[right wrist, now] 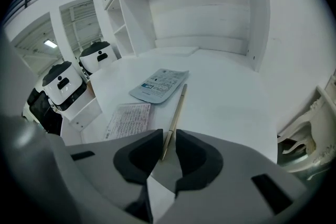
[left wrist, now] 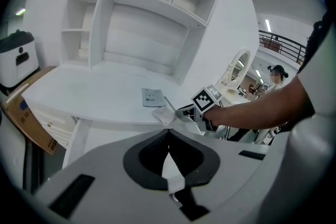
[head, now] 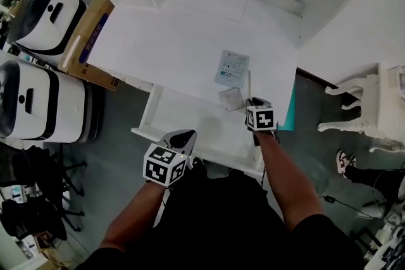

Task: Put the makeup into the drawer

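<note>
Where the slim gold makeup pencil [right wrist: 177, 107] lay flat on the white counter [right wrist: 226, 92], its long axis ran straight away from the right hand-held gripper [right wrist: 168, 136]. That gripper's jaws stood a little apart, with the pencil's near end between them and not yet pinched. The left hand-held gripper [left wrist: 168, 136], jaws together on nothing, hung farther off by the pulled-out drawer [head: 183, 112], so the right looked the nearer for the pickup.

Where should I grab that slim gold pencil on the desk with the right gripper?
Take the pencil by its near end, from the desk's front edge. It lies flat, pointing away, that end already between the right gripper's open jaws.
</note>
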`<state>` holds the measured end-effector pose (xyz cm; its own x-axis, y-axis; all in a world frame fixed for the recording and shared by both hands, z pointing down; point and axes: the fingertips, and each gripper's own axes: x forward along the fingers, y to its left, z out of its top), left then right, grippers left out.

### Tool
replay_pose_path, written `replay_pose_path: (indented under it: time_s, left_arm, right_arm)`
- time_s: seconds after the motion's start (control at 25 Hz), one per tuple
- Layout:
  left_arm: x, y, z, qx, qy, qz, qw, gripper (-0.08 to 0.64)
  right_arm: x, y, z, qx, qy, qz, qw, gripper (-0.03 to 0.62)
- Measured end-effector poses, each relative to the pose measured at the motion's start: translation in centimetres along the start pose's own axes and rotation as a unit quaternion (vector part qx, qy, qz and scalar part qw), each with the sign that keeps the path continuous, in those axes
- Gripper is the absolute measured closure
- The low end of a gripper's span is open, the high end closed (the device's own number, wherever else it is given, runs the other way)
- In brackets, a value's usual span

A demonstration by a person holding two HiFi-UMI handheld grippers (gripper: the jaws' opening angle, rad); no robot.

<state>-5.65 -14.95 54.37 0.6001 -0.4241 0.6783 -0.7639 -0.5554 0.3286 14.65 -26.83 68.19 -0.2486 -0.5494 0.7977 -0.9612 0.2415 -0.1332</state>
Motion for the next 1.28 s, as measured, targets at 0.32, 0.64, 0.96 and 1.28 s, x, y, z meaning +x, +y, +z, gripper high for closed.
replay_pose_path:
  time_s: [0.32, 0.64, 0.96, 1.28]
  left_arm:
    - [-0.3, 0.2, -0.2, -0.003, -0.004, 0.0, 1.0, 0.555]
    - [-1.0, 0.8, -0.1, -0.021, -0.015, -0.007, 0.9996, 0.554]
    - [-1.4, 1.3, -0.7, -0.024, -0.016, -0.007, 0.9996, 0.555]
    - [-1.5, 0.9, -0.7, -0.015, -0.02, -0.016, 0.9996, 0.555]
  right_arm:
    - [0.1, -0.9, 0.1, 0.045, -0.001, -0.011, 0.999, 0.541]
    - [-0.2, -1.7, -0.3, 0.122, -0.005, 0.002, 0.992, 0.548]
    - [-1.9, -2.2, -0.6, 0.134, -0.017, 0.006, 0.991, 0.548]
    - [-5.1, -1.5, -0.3, 0.086, -0.045, 0.011, 0.995, 0.548]
